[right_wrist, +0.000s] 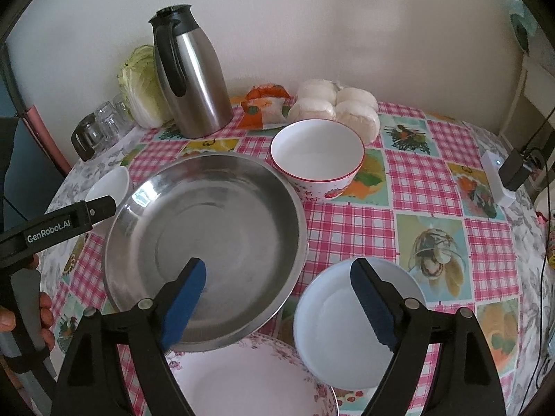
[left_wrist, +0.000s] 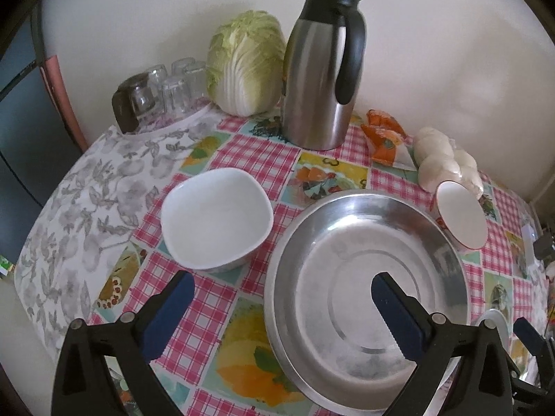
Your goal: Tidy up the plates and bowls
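From the left wrist view, my left gripper (left_wrist: 281, 306) hangs over the table with its jaws spread wide and nothing between them. Its left finger is above the checked tablecloth (left_wrist: 242, 159), its right finger above the floor of the steel basin (left_wrist: 367, 253). The square white bowl (left_wrist: 216, 218) sits upright just left of the basin, close to its rim but apart from it. On the far right side of the basin, the red-rimmed bowl (left_wrist: 461, 216) stands just beside the rim.

From the right wrist view, my right gripper (right_wrist: 277, 298) also stands open and grips nothing. Its left finger hovers over the steel basin (right_wrist: 208, 228), its right finger over the small white plate (right_wrist: 333, 329) lying near the basin's right edge. A floral-rimmed plate (right_wrist: 249, 378) lies at the bottom of this view, and the basin's near rim seems to overlap it, though I cannot be sure they touch. The red-rimmed bowl (right_wrist: 317, 161) sits upright behind the basin, to its right.

Along the wall stand 1 steel thermos jug (left_wrist: 322, 69), a napa cabbage (left_wrist: 246, 64), upturned glasses (left_wrist: 173, 85), an orange packet (left_wrist: 383, 138) and a bag of white buns (left_wrist: 440, 159). A hand (right_wrist: 43, 315) holds the left gripper's handle at the edge of the right wrist view.
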The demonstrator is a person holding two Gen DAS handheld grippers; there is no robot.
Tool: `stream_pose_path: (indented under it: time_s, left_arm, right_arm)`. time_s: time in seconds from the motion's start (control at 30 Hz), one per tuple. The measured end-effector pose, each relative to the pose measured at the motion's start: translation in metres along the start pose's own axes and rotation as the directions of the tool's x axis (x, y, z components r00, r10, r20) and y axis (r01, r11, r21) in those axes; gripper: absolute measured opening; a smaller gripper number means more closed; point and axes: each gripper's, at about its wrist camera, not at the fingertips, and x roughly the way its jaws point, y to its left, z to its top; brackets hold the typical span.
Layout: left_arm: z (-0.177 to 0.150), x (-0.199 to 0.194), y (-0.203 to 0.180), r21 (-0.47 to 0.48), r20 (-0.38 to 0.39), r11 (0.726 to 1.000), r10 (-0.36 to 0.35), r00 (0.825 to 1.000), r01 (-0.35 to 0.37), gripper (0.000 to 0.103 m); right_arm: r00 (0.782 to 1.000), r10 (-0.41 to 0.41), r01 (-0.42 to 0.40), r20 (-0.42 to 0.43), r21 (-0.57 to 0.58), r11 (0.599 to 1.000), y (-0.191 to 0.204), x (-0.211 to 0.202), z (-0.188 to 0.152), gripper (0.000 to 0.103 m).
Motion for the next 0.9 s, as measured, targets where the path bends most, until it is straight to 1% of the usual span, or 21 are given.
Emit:
stream_pose_path:
  time_s: [0.07,0.1,0.13,0.17,0.23,0.3,0.4,0.5,0.57,0.67,0.73,0.83,0.9]
  left_arm:
    - [-0.003,-0.007,-0.005,0.017,0.021,1.000,-0.004,1.000,0.003,0.103]
    - [-0.005,-0.011,-0.009,0.026,0.035,1.000,-0.004,0.999,0.003,0.103]
    - [-0.005,-0.014,-0.012,0.032,0.044,0.999,-0.006,0.999,0.005,0.103]
    - [-0.006,-0.017,-0.015,0.036,0.053,0.999,-0.010,0.999,0.008,0.103]
    - [-0.010,-0.025,-0.020,0.038,0.072,0.999,-0.028,0.997,0.026,0.103]
    - [-0.014,-0.032,-0.024,0.038,0.080,0.998,-0.062,0.995,0.059,0.103]
    - [-0.020,-0.039,-0.029,0.047,0.071,0.993,-0.115,0.991,0.112,0.103]
    - [-0.027,-0.046,-0.032,0.047,0.074,0.990,-0.137,0.988,0.134,0.103]
    - [-0.031,-0.051,-0.032,0.047,0.077,0.988,-0.152,0.985,0.149,0.103]
    - [-0.037,-0.060,-0.032,0.049,0.091,0.981,-0.189,0.978,0.185,0.103]
    - [-0.042,-0.065,-0.033,0.057,0.105,0.982,-0.183,0.977,0.178,0.103]
    - [-0.050,-0.073,-0.034,0.060,0.121,0.989,-0.145,0.982,0.138,0.103]
    - [-0.055,-0.075,-0.034,0.055,0.120,0.989,-0.142,0.983,0.136,0.103]
  right_arm:
    - [1.000,0.002,-0.002,0.011,0.003,1.000,0.000,-0.005,-0.003,0.086]
    - [1.000,0.000,0.000,0.017,0.003,1.000,0.001,-0.008,-0.004,0.089]
    - [1.000,-0.006,0.006,0.022,0.000,1.000,0.002,-0.012,-0.006,0.099]
    - [1.000,-0.012,0.012,0.026,-0.003,1.000,0.002,-0.014,-0.008,0.101]
    - [0.999,-0.023,0.024,0.038,-0.015,1.000,0.004,-0.021,-0.011,0.102]
    - [0.998,-0.032,0.033,0.050,-0.023,0.999,0.005,-0.028,-0.013,0.102]
    - [0.997,-0.042,0.044,0.069,-0.022,0.999,0.005,-0.037,-0.017,0.102]
    - [0.995,-0.061,0.062,0.080,-0.021,0.998,0.003,-0.045,-0.023,0.102]
    - [0.994,-0.069,0.070,0.080,-0.009,0.997,0.000,-0.050,-0.029,0.102]
    - [0.994,-0.062,0.060,0.093,0.021,0.998,-0.004,-0.059,-0.036,0.102]
    - [0.992,-0.061,0.058,0.114,0.032,0.998,-0.006,-0.066,-0.041,0.102]
    - [0.992,-0.042,0.037,0.117,0.051,0.998,-0.008,-0.071,-0.048,0.102]
    - [0.992,-0.029,0.021,0.121,0.062,0.998,-0.009,-0.074,-0.053,0.102]
